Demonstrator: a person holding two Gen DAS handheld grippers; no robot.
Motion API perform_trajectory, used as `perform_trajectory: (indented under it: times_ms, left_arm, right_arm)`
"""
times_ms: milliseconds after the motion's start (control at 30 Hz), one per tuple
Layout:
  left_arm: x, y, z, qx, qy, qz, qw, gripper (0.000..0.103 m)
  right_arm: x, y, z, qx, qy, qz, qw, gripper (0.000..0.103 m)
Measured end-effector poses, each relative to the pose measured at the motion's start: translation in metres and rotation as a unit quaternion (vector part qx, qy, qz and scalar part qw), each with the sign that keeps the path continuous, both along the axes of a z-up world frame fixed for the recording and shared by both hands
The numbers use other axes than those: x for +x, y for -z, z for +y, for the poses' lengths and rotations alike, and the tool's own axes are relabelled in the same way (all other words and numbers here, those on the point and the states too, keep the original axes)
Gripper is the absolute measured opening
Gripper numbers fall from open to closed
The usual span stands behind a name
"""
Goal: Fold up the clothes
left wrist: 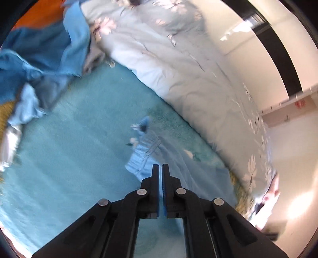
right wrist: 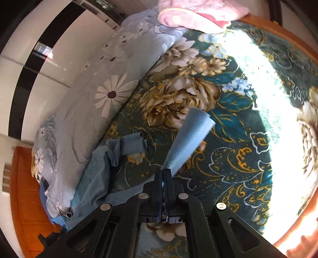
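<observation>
Above the bed (left wrist: 69, 139), my left claw (left wrist: 160, 167) is clenched, jaws pressed together, and a light blue garment (left wrist: 143, 154) with a stitched, gathered edge trails from the tips over the teal blanket. Whether the pads actually pinch that cloth I cannot tell; the left wrist view is blurred. My right claw (right wrist: 164, 171) is grasping a fold of the same light blue fabric (right wrist: 188, 137), which fans out from the tips above the dark floral bedspread (right wrist: 228, 158). More of that fabric lies bunched to the left of the right claw, against a pale flower-print duvet (right wrist: 95, 103). A heap of blue clothes (left wrist: 39, 59) rests at the upper left of the left wrist view, beside the duvet. A pink cloth (right wrist: 198, 13) lies at the far edge of the bedspread.
</observation>
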State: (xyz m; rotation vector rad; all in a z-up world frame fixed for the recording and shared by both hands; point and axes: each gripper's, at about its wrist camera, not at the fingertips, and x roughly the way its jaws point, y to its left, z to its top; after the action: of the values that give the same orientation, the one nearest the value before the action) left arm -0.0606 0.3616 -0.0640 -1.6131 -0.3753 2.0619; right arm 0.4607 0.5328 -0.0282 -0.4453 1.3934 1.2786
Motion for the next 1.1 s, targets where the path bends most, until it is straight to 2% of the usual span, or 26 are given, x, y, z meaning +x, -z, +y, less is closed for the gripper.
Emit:
perform_trajectory:
  times_ms: [67,167,267,367,467,567,600,633,667,733,933,1033,1100]
  left_arm:
    - [0.015,0.006,-0.036,-0.025,-0.003,-0.010,0.9996,0.002]
    - [0.029,0.023,-0.065,-0.068,-0.022,-0.047,0.9963,0.002]
    - [0.033,0.050,-0.085,-0.069,-0.059,-0.093,0.9915,0.002]
    - [0.030,0.069,-0.082,-0.059,-0.063,-0.107,0.9905,0.002]
    - [0.022,0.088,-0.062,-0.043,-0.039,-0.115,0.9917,0.002]
    - [0.016,0.103,-0.040,-0.035,-0.027,-0.123,0.9914,0.009]
    - [0.013,0.107,-0.033,-0.033,-0.026,-0.122,0.9917,0.018]
    - [0.010,0.112,-0.027,-0.026,-0.025,-0.122,0.9919,0.031]
    - [0.008,0.116,-0.021,-0.020,-0.026,-0.124,0.9917,0.038]
    - [0.003,0.123,-0.009,-0.014,-0.026,-0.127,0.9915,0.054]
    - [-0.007,0.141,0.017,-0.013,-0.017,-0.148,0.9888,0.060]
    - [-0.010,0.147,0.027,-0.033,0.003,-0.146,0.9887,0.060]
    - [-0.012,0.148,0.028,-0.033,0.004,-0.144,0.9890,0.060]
  right_arm:
    - [0.002,0.004,-0.015,-0.022,-0.014,-0.017,1.000,0.002]
    - [0.021,0.041,-0.051,-0.103,-0.012,-0.054,0.993,0.002]
    - [0.037,0.082,-0.074,-0.172,0.018,-0.068,0.983,0.000]
    - [0.048,0.099,-0.086,-0.202,0.043,-0.067,0.976,0.000]
    - [0.049,0.097,-0.087,-0.201,0.047,-0.060,0.977,0.000]
    - [0.043,0.084,-0.082,-0.182,0.043,-0.049,0.981,0.003]
    - [0.041,0.079,-0.081,-0.174,0.044,-0.048,0.983,0.004]
    - [0.040,0.076,-0.079,-0.169,0.047,-0.046,0.983,0.005]
    - [0.039,0.076,-0.079,-0.167,0.053,-0.032,0.984,0.008]
    - [0.042,0.085,-0.081,-0.170,0.071,-0.015,0.983,0.034]
    - [0.052,0.114,-0.089,-0.181,0.127,0.007,0.975,0.037]
    - [0.054,0.117,-0.089,-0.172,0.149,0.029,0.973,0.037]
    - [0.053,0.118,-0.088,-0.168,0.152,0.036,0.973,0.037]
